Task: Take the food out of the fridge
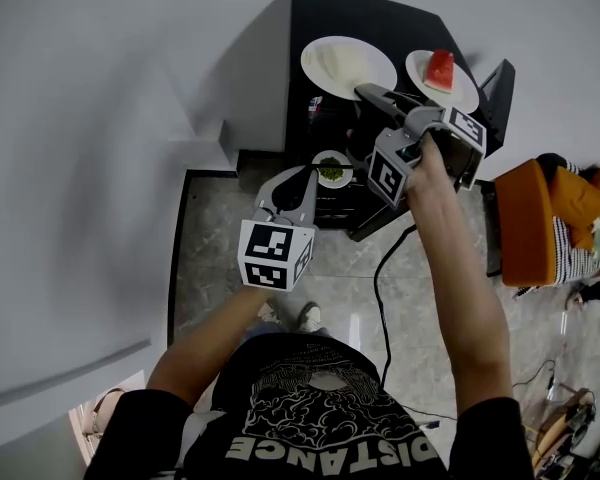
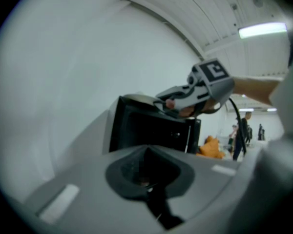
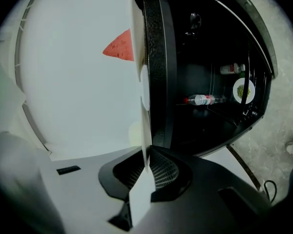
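Observation:
A black mini fridge (image 1: 380, 28) stands open, seen from above in the head view. Two white plates rest on its top: one with pale food (image 1: 348, 65), one with a red watermelon wedge (image 1: 439, 71). My right gripper (image 1: 380, 95) is shut on the rim of the watermelon plate (image 3: 142, 106), whose wedge (image 3: 120, 48) shows beside the edge. Inside the fridge sits a small plate of greens (image 1: 331, 171) (image 3: 243, 90). My left gripper (image 1: 302, 175) hovers just in front of it, shut and empty (image 2: 146, 179).
Two bottles (image 3: 201, 100) (image 3: 232, 68) lie on the fridge shelves. The fridge door (image 1: 500, 88) stands open at the right. An orange seat (image 1: 540, 218) stands on the floor right of the fridge. A black cable (image 1: 380, 288) runs across the stone floor. A white wall lies to the left.

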The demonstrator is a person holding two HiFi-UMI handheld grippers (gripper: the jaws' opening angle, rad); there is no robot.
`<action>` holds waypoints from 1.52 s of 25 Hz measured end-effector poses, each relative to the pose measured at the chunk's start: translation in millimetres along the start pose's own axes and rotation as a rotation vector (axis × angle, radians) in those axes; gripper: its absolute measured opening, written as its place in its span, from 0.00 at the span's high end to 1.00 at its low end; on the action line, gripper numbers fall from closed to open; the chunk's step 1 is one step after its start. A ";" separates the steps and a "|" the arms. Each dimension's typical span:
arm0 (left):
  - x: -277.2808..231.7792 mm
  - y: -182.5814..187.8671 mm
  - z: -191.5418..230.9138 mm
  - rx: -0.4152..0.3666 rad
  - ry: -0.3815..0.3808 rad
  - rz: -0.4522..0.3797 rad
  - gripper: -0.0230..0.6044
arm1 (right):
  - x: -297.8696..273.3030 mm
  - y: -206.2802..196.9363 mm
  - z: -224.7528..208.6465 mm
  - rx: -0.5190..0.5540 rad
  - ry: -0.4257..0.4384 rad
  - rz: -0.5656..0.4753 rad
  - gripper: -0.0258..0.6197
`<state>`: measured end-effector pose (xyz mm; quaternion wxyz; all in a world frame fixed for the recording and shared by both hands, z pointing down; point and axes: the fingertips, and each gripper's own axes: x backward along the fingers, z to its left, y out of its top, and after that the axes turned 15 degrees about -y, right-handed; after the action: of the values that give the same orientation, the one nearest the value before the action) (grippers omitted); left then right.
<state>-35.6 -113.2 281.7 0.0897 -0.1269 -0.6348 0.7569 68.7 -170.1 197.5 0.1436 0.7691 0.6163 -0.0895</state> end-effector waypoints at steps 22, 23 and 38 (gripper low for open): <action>-17.5 1.3 4.0 0.013 0.015 -0.003 0.96 | -6.1 10.4 6.7 0.041 0.138 0.064 0.87; -19.3 2.2 2.9 0.012 0.015 -0.002 0.96 | -3.7 11.1 6.1 0.044 0.140 0.067 0.87; -37.4 -0.5 -26.0 0.020 0.011 0.011 0.96 | 68.4 12.7 -54.1 0.554 0.063 -0.118 0.86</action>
<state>8.0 -99.8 281.0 0.0904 -0.1337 -0.6259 0.7630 94.3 -91.6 228.3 -0.0965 0.7444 0.6160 -0.2388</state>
